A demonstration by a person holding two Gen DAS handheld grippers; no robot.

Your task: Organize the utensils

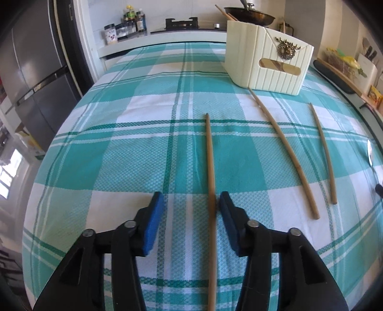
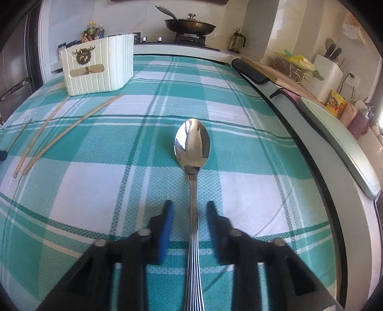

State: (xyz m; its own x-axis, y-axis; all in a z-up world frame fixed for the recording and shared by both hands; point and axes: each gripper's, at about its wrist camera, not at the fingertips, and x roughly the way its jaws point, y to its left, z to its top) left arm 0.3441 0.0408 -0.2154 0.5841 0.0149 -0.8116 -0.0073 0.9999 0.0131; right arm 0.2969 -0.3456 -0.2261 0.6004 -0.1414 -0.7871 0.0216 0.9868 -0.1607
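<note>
Three wooden chopsticks lie apart on the teal-and-white checked tablecloth (image 1: pixel 119 148). In the left wrist view, one chopstick (image 1: pixel 210 155) runs lengthwise between the jaws of my left gripper (image 1: pixel 190 203), close against the right pad (image 1: pixel 226 210) and well clear of the left one; the gripper is open. Two more chopsticks (image 1: pixel 282 148) (image 1: pixel 323 153) lie to its right. A cream ribbed utensil holder (image 1: pixel 268 62) stands beyond them with chopsticks inside. In the right wrist view, a steel spoon (image 2: pixel 192 143) lies bowl-away, its handle between the open jaws of my right gripper (image 2: pixel 189 203) with a gap on each side.
A stove with a lidded pan (image 2: pixel 189 26) and sauce bottles (image 1: pixel 134 19) stand on the counter behind the table. A fridge (image 1: pixel 31 79) is at the left. A cutting board (image 2: pixel 287 76), a knife block (image 2: pixel 328 69) and jars line the right counter.
</note>
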